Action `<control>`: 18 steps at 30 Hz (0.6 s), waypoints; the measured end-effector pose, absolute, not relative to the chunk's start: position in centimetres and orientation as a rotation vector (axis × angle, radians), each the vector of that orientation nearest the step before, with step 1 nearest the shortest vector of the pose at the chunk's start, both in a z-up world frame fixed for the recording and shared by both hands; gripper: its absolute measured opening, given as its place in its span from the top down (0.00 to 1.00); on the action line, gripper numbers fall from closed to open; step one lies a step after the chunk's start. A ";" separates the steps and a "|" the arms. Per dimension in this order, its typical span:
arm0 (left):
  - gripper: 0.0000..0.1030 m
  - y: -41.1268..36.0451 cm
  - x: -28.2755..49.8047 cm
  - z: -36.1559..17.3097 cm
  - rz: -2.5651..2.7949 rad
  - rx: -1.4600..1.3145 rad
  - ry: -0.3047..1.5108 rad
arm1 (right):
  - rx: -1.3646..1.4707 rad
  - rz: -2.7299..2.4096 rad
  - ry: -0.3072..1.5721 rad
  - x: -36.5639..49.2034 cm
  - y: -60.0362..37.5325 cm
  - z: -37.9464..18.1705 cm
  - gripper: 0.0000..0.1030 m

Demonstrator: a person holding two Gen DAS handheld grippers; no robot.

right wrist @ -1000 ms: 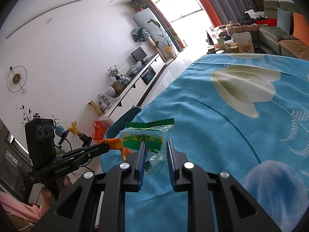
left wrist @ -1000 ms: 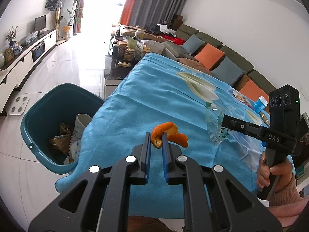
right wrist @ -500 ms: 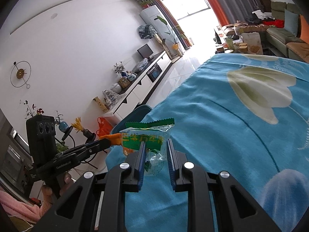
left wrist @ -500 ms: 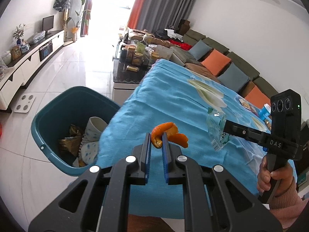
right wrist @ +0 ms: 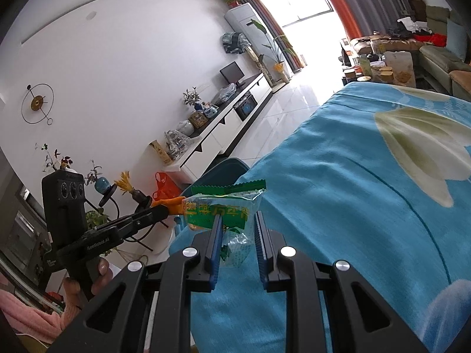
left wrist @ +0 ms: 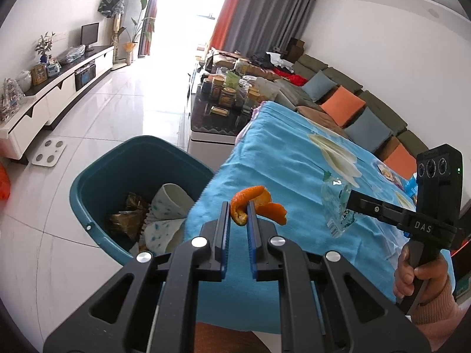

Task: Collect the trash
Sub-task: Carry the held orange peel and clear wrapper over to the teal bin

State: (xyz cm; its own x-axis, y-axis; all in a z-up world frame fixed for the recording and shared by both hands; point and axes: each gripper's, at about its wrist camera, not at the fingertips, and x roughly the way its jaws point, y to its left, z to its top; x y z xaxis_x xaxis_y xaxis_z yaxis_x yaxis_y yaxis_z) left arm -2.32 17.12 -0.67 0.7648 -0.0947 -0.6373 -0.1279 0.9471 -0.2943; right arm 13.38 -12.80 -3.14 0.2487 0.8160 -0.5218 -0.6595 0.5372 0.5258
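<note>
My left gripper is shut on a curled orange peel and holds it in the air over the near left corner of the blue-clothed table. Just left of and below it, a teal trash bin stands on the floor. My right gripper is shut on a clear snack wrapper with green print, also lifted off the cloth. In the left wrist view the right gripper and the hanging wrapper are to the right of the peel. The right wrist view shows the left gripper with the peel and the bin's rim beyond.
The bin holds a paper cup and brown wrappers. A dark coffee table with jars stands beyond the blue table and a sofa with cushions runs along the right wall. A white TV cabinet and a scale are on the left.
Both grippers have moved toward the table's left edge with the peel and the wrapper still in them. The bin has come closer and more central in the left wrist view.
</note>
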 end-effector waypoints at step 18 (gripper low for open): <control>0.89 19.5 -2.7 -0.5 0.074 -0.350 0.693 | 0.176 1.078 0.847 13.5 -9.3 -2.1 0.81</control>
